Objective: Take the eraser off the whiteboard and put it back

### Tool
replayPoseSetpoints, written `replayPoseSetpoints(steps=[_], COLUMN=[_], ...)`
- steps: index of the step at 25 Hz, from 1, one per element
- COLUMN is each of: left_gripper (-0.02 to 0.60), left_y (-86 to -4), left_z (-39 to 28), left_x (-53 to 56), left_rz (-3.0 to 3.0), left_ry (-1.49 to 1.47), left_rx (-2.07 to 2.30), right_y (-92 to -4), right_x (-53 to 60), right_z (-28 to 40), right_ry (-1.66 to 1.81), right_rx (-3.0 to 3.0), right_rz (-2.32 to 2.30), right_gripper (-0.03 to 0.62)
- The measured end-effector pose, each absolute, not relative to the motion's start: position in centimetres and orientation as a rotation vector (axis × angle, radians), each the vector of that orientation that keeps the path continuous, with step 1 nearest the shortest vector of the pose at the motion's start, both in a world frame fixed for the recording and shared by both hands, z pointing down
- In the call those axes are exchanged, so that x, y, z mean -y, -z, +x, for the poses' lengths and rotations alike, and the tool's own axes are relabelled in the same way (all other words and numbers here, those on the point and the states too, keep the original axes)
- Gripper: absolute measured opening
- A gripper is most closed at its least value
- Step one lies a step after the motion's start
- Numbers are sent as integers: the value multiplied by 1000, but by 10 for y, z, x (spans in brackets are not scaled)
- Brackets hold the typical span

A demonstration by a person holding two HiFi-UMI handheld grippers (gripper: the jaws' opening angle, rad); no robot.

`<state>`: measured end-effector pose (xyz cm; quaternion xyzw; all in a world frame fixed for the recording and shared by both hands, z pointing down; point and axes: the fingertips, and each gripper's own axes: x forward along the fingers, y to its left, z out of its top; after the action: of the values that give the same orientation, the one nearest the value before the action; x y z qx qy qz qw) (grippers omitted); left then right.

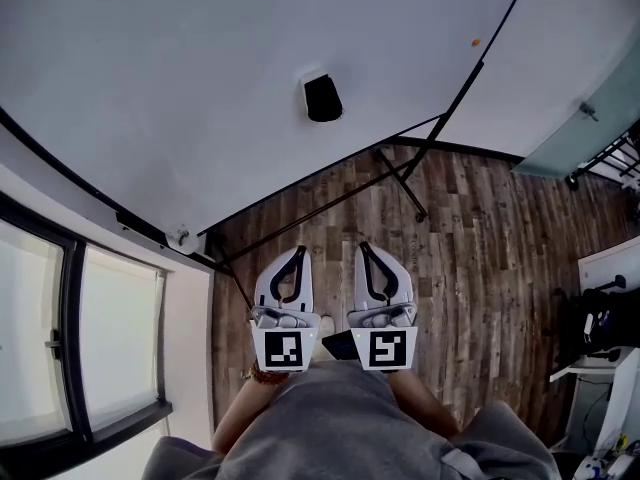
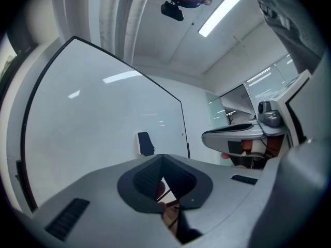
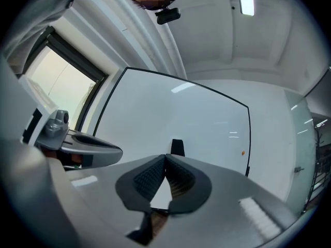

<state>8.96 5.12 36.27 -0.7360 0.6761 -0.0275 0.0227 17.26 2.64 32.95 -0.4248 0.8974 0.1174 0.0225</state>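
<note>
- Window (image 1: pixel 90 348): dark-framed, at 8 o'clock of the head view, next to the lower left end of the whiteboard.
- Whiteboard (image 1: pixel 180 78): large, plain white, black-edged. Fills the head view from 9 to 1 o'clock and stands ahead of both grippers in their own views.
- Eraser (image 1: pixel 322 98): dark block on the whiteboard face, at 12 o'clock of the head view. Well apart from both grippers, touched by neither. Seen just past the jaw tips toward 11 o'clock in the left gripper view, and straight over the tips at 12 o'clock in the right gripper view.
- Left gripper (image 1: pixel 298 254): white, marker cube at its near end. Jaws closed tip to tip, holding nothing. Pointed toward the whiteboard, just beside the right gripper at its 9 o'clock.
- Right gripper (image 1: pixel 365 249): white, marker cube at its near end. Jaws closed tip to tip, holding nothing. Pointed toward the whiteboard, eraser at its 12 o'clock.
- Grey garment (image 1: pixel 340 428): on the person, at 6 o'clock of the head view, below both grippers.
- Stand (image 1: pixel 400 173): black struts and foot under the whiteboard, resting on the floor at 1 o'clock from the grippers.
- Floor (image 1: pixel 480 268): brown wood planks, from centre toward 4 o'clock.
- Orange dot (image 1: pixel 476 42): small, on the whiteboard near its right edge, at 2 o'clock from the eraser.
- Glass panel (image 1: pixel 580 128): pale green, at 2 o'clock of the head view.
</note>
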Motion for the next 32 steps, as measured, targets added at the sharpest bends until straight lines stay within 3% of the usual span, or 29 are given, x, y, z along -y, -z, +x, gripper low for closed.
replayPoseSetpoints(steps=[20,32], left_gripper=[6,6], left_y=[-366,-367], left_z=[72,38], left_x=[17,42], left_rz=[-2363,-2437], left_ry=[68,38], left_rx=[-2010,-1934], right_y=[-337,-339], right_x=[37,60], right_z=[157,115], right_ry=[-323,-332], right_rx=[-2784,-2813], right_rz=[-1407,-1449], right_gripper=[14,77])
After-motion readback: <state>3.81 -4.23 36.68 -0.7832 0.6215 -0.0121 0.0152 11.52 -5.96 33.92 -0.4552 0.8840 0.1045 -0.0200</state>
